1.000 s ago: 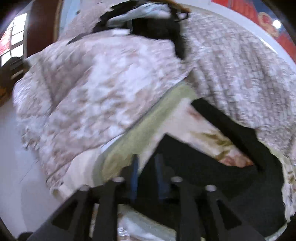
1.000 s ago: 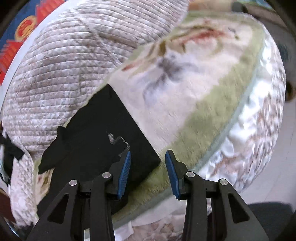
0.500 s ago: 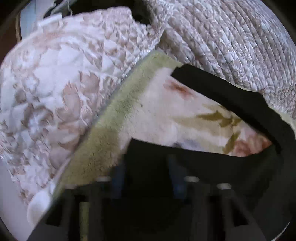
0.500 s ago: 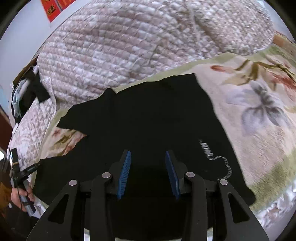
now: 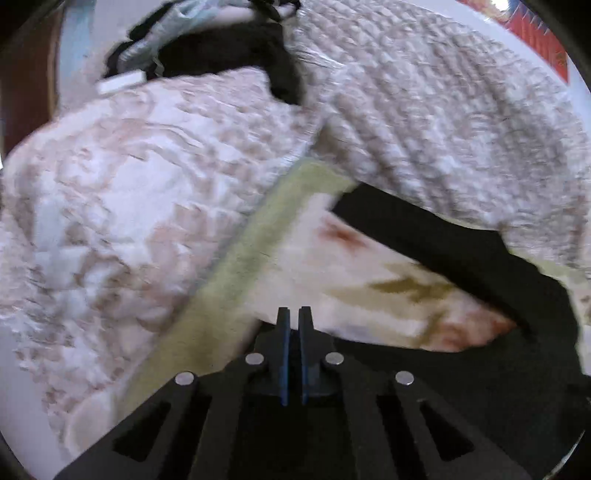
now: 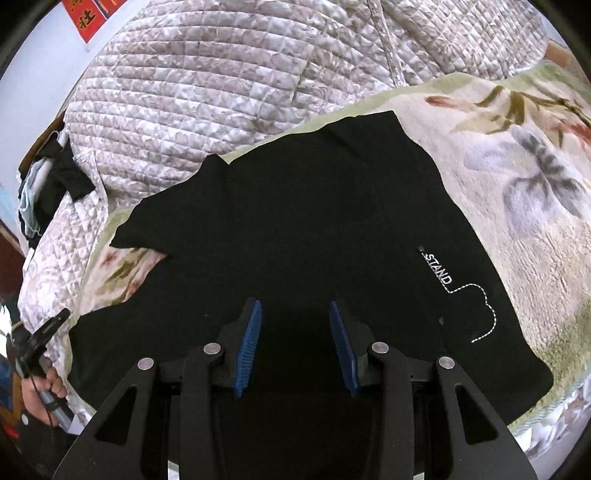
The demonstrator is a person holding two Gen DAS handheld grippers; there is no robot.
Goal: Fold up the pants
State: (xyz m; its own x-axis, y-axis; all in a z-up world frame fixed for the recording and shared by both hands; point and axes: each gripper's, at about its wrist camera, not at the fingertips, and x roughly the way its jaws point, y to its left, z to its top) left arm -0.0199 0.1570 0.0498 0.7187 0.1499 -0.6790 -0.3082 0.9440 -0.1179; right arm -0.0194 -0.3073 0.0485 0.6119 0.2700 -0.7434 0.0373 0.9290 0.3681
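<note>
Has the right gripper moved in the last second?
Yes. The right gripper swung from the floral blanket's edge onto the black pants, toward the quilt.

The black pants carry the white word "STAND" beside a dotted line. A red wall poster shows Chinese characters, one reads "杜".

One pair of black pants, two grippers, one floral blanket, one quilted comforter
</note>
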